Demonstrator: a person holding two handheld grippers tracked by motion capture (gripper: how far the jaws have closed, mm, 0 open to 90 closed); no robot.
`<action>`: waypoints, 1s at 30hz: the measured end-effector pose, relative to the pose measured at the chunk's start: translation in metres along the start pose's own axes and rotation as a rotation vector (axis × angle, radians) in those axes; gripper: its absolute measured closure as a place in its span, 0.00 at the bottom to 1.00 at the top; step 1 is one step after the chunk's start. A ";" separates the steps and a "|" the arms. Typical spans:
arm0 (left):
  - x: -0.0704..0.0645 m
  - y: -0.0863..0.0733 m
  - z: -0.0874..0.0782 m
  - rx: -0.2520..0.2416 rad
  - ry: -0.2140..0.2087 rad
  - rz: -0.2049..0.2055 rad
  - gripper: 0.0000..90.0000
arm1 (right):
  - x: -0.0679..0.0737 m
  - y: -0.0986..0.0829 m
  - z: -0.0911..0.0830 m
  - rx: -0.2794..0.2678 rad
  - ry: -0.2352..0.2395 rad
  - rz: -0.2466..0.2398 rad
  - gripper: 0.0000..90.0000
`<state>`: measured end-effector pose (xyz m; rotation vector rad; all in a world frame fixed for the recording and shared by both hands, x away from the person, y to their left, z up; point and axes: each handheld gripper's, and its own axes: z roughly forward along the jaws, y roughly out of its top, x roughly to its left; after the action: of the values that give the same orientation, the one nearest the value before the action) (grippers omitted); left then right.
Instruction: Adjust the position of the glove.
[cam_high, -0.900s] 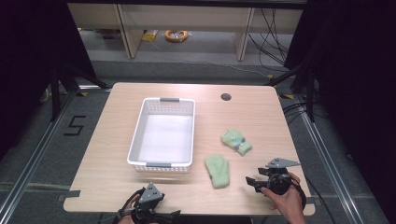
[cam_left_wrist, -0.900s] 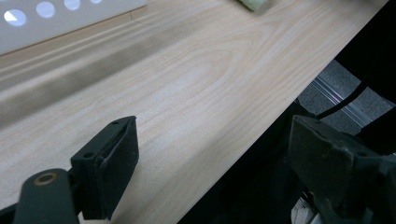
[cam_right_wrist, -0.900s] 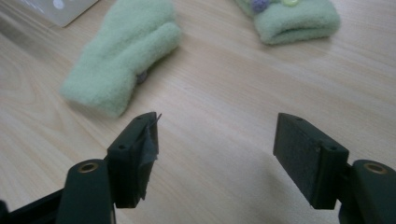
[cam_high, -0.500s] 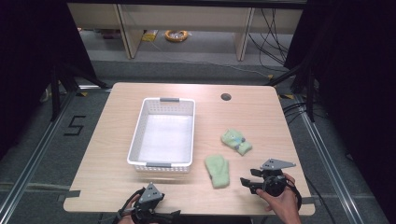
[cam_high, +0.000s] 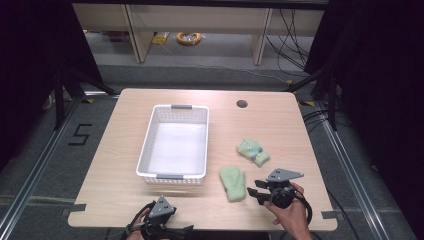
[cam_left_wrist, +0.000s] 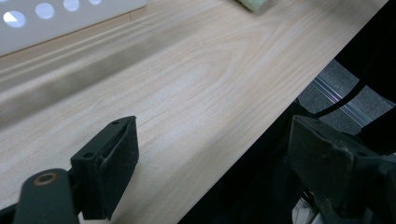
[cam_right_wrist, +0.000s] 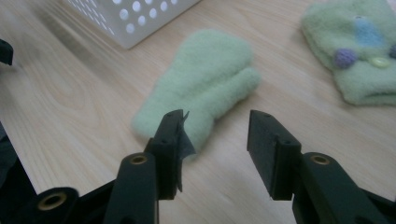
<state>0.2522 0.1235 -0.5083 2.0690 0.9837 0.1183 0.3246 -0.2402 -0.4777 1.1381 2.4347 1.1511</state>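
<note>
From the high view, the right gripper (cam_high: 260, 190) is seen parted and empty just right of the plain green mitten (cam_high: 233, 183), itself beside the white basket (cam_high: 150, 145). In the left gripper view, wide jaws straddle the table (cam_left_wrist: 196, 88) edge (nothing held). In the right gripper view, the fuzzy mitten (cam_right_wrist: 205, 84) lies flat.

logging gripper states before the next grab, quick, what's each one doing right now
Left gripper: open, holding nothing, at the table's near edge.
Right gripper: open, holding nothing, jaws pointed at the plain green mitten.
</note>
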 end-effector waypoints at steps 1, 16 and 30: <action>0.000 0.000 0.000 -0.004 0.000 -0.001 0.18 | 0.003 0.001 0.002 0.001 0.010 0.027 0.66; 0.000 0.000 0.001 -0.001 0.000 -0.001 0.18 | 0.011 0.015 0.034 0.096 -0.032 0.020 0.66; -0.002 0.000 0.002 -0.014 -0.002 -0.013 0.18 | 0.004 0.014 0.048 0.129 0.032 0.021 0.89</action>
<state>0.2518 0.1209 -0.5095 2.0491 0.9928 0.1161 0.3529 -0.2044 -0.4992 1.1931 2.5597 1.0388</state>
